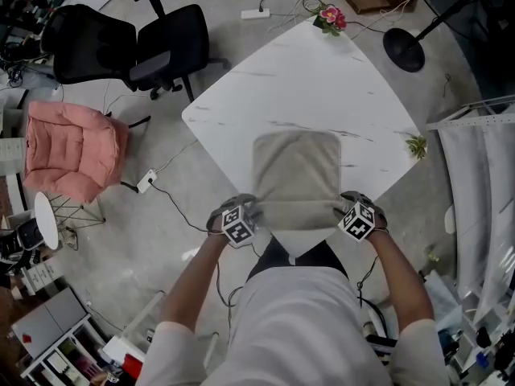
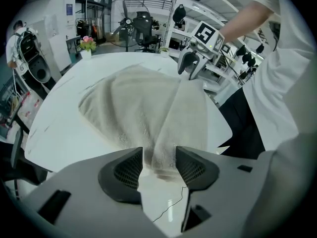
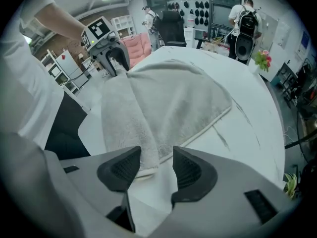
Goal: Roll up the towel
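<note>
Your towel (image 1: 296, 175) is plain greyish beige, on a white table (image 1: 241, 95) with faint grey veins. Your left gripper (image 2: 158, 168) and right gripper (image 3: 157, 171) are grey with black-and-white square markers. At the frame's left is a pink chair (image 1: 68, 151), above it a black chair (image 1: 173, 43), and pink flowers (image 1: 330, 14) at the top.

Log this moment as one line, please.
towel: flat on table, near edge folded | left gripper: open around fold end | right gripper: open around fold end
</note>
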Available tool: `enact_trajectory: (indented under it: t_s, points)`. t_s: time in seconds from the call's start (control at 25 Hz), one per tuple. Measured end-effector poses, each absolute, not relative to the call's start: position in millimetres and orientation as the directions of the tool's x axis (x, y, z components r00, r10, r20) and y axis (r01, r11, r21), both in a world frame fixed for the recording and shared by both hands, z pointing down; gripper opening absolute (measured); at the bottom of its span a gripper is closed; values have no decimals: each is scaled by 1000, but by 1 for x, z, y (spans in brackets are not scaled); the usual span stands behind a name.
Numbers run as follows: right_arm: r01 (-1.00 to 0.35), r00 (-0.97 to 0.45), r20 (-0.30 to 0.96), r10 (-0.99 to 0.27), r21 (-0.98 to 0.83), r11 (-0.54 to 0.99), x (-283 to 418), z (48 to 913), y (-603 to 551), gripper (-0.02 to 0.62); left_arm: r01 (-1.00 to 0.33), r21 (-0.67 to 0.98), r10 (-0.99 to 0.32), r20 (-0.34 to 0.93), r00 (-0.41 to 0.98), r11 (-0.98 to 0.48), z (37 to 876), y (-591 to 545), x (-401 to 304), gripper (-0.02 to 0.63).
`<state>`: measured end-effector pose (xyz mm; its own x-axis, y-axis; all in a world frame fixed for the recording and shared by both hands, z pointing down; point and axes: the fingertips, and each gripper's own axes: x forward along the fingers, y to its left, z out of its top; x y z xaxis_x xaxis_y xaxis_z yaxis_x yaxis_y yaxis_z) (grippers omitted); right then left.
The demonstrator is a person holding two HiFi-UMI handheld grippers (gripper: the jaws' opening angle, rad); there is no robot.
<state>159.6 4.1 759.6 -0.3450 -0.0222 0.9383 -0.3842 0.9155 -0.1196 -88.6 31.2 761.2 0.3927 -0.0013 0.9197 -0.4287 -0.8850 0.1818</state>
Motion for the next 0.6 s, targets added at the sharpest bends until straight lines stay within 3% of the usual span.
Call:
enact_trajectory:
  t_s: [0.6]
  points:
    - [-404, -323, 941, -100, -42, 914, 157, 765, -25, 222, -537, 153, -89, 914, 397, -830, 761, 2, -98, 264]
